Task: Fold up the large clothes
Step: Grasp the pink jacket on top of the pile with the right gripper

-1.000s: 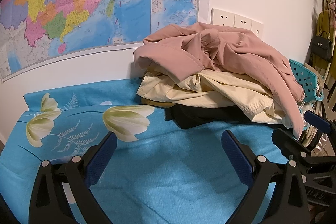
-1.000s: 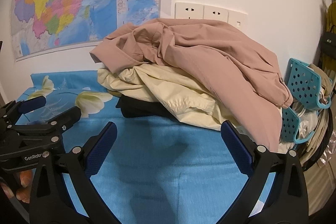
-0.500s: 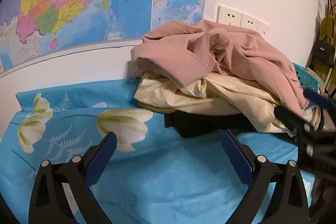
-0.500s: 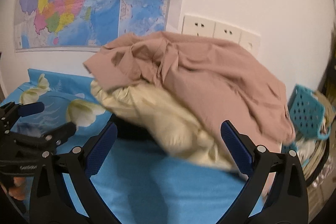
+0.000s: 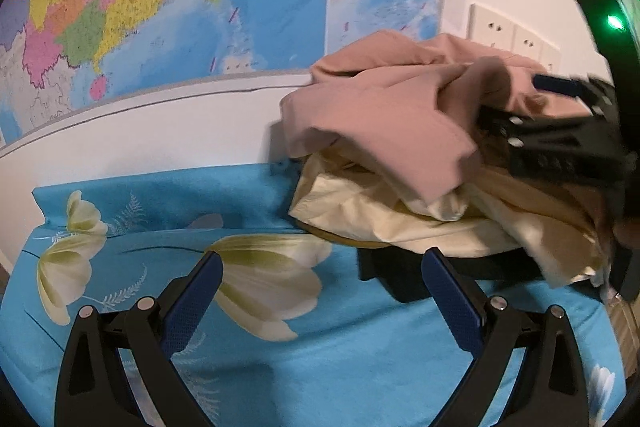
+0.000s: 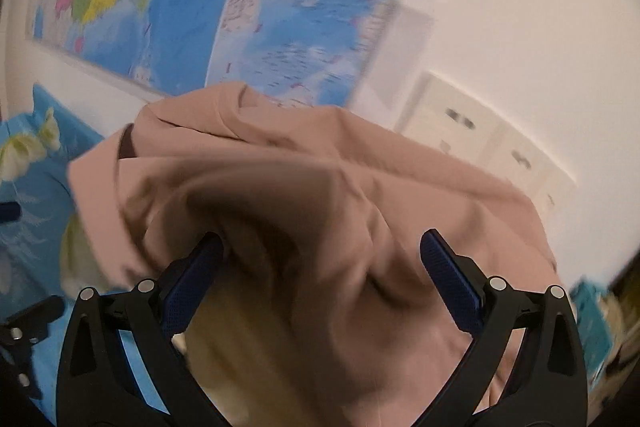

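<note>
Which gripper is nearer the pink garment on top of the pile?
Right. The right gripper is open with the pink garment bunched between its fingers; the left gripper hangs open over the blue sheet, short of the pile.

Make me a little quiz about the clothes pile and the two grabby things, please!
1. True or false: the pink garment lies on top of the cream garment.
2. Which hand-held gripper is pushed into the pile? A) left hand-held gripper B) right hand-held gripper
3. Fill in: the sheet under the pile is blue with white ____.

Key
1. True; a black garment lies at the bottom.
2. B; pink cloth fills the gap between its open fingers, while the left one hangs open over the sheet.
3. Flowers.
</note>
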A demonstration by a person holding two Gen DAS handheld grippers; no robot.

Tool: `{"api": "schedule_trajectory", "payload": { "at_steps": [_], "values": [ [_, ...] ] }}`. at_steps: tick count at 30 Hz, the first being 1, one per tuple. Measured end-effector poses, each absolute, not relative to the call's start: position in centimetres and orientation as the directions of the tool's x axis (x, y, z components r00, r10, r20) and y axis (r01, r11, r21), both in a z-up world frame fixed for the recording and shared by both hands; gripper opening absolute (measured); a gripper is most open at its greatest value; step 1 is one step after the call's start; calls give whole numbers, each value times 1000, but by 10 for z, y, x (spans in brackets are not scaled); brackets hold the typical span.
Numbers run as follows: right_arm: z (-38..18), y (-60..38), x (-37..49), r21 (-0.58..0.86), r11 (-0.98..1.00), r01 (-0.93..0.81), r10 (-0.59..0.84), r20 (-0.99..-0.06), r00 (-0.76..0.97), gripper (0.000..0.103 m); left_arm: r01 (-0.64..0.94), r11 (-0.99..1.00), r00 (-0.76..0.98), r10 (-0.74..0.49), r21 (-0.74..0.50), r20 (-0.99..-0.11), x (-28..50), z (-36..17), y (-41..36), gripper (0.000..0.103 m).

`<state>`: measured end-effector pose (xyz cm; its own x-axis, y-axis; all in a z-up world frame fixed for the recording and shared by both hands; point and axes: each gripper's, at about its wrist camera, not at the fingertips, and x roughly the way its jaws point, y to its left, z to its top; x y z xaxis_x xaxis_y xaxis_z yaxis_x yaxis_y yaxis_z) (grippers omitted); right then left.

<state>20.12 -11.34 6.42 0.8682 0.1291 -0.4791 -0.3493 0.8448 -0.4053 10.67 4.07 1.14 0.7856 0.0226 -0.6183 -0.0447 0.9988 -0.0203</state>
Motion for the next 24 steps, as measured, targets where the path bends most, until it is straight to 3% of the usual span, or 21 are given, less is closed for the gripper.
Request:
{"api": "schedule_trajectory", "payload": {
  "at_steps": [3, 4, 5, 7, 8, 11, 16, 19, 24],
  "values": [
    [61, -95, 215, -487, 798, -355, 120, -448, 886, 95, -61, 998, 778, 42, -9, -627, 114, 5, 50, 96],
    [61, -92, 218, -487, 787, -380, 141, -457, 878, 86, -67, 998, 774, 46, -10, -631, 116, 3, 54, 96],
    [61, -89, 219, -483, 777, -403, 156, -472, 867, 59, -70, 997, 773, 49, -9, -632, 117, 2, 56, 96],
    [63, -88, 216, -479, 762, -435, 171, -500, 849, 34, -81, 997, 772, 57, -9, -633, 120, -1, 63, 96],
    [65, -90, 211, -484, 760, -435, 172, -495, 852, 25, -84, 996, 772, 61, -7, -633, 121, -1, 67, 96],
    [78, -101, 188, -479, 755, -449, 211, -470, 857, 17, -91, 996, 771, 71, 0, -633, 126, -2, 73, 96],
    [133, -150, 130, -330, 825, -458, 340, -357, 870, 17, -113, 994, 783, 95, 9, -615, 129, 0, 90, 96],
    [138, -170, 131, -256, 834, -489, 373, -391, 841, 40, -128, 992, 790, 107, 8, -603, 131, 2, 101, 96],
    [88, -129, 141, -416, 726, -548, 308, -516, 799, 65, -146, 989, 804, 132, 22, -580, 133, 7, 110, 96]
  ]
}}
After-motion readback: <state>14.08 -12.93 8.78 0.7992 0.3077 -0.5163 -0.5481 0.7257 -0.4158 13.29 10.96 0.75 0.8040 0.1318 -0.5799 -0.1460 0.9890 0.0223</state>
